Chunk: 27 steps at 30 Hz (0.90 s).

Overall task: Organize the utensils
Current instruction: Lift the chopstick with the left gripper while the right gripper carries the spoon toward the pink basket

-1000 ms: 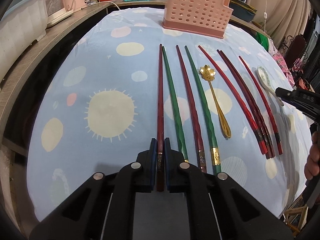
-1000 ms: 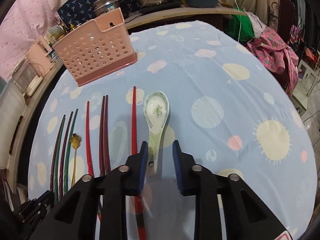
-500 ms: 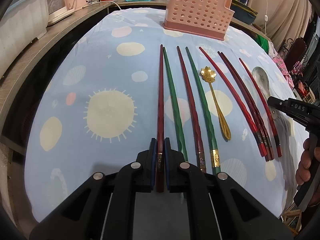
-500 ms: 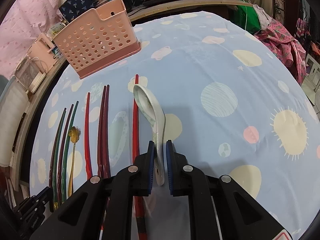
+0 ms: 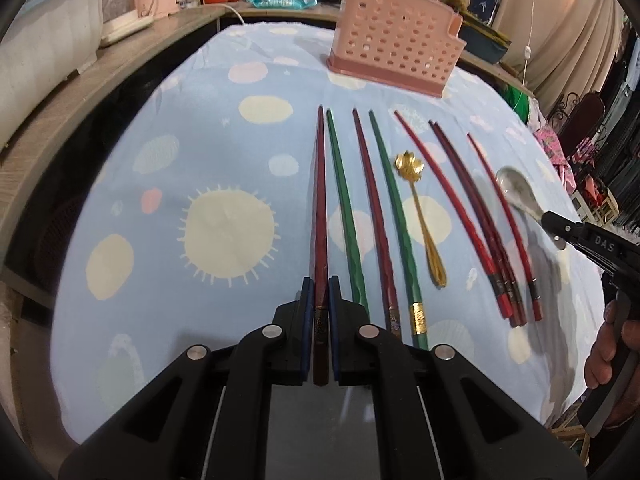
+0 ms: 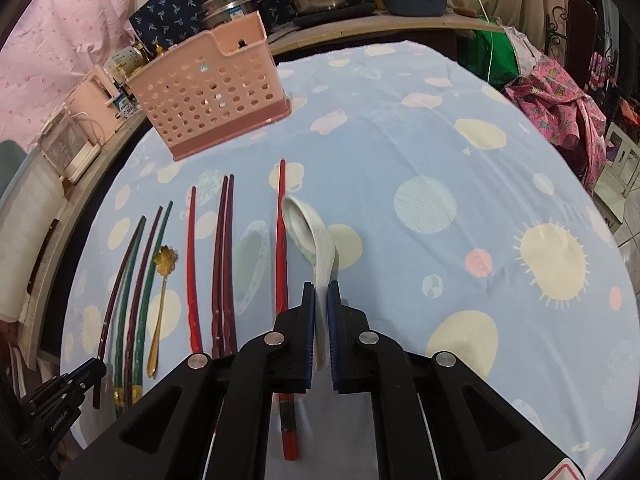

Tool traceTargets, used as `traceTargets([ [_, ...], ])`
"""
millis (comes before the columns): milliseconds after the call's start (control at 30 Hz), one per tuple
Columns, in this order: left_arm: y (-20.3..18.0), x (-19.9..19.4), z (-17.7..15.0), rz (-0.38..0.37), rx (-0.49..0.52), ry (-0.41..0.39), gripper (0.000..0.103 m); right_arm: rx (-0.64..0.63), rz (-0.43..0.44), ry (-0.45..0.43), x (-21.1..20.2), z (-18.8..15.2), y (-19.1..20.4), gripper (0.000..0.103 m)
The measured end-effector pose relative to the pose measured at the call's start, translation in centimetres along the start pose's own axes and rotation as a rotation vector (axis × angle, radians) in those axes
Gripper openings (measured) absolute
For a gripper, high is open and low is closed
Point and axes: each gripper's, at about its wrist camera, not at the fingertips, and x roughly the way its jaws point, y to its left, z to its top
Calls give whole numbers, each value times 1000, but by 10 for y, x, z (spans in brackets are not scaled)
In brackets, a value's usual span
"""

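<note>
My left gripper [image 5: 319, 292] is shut on the thick end of a dark red chopstick [image 5: 320, 200], which runs away from me over the blue cloth. Beside it lie green and dark red chopsticks [image 5: 344, 216], a gold spoon [image 5: 420, 216] and several red chopsticks [image 5: 472, 220]. My right gripper [image 6: 319, 294] is shut on the handle of a white ceramic spoon [image 6: 310, 232], turned on edge and lifted off the cloth. The same spoon [image 5: 520, 194] shows at the right of the left wrist view. A pink perforated utensil basket [image 5: 394, 56] stands at the far side of the table.
A wooden counter [image 5: 80, 92] with appliances, bottles and pots curves round the far and left sides. A red chopstick [image 6: 282, 280] lies just left of the held spoon. The blue cloth [image 6: 460, 200] spreads to the right. A hand [image 5: 612, 344] grips the right tool.
My right gripper closed on the white spoon's handle, tipped it on edge and raised it off the cloth. The left gripper kept its hold on the dark red chopstick.
</note>
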Motion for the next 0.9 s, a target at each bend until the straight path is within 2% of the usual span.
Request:
traceTargets([
  [300,-3,-40,27,-11,-1,-112,7,10,11,-80,-34,15,-3,6],
  [633,0,-77,90,-15,-17,-251,7,-5,33,-135,-49,54,5,6],
  [800,-1,-88,120,-5,-11,-313,7,-23,24,-127,-45,73,9,7],
  [900,-4,-89,129,-3,-6,-323,7,-18,28,-103,-37,76,8,7],
])
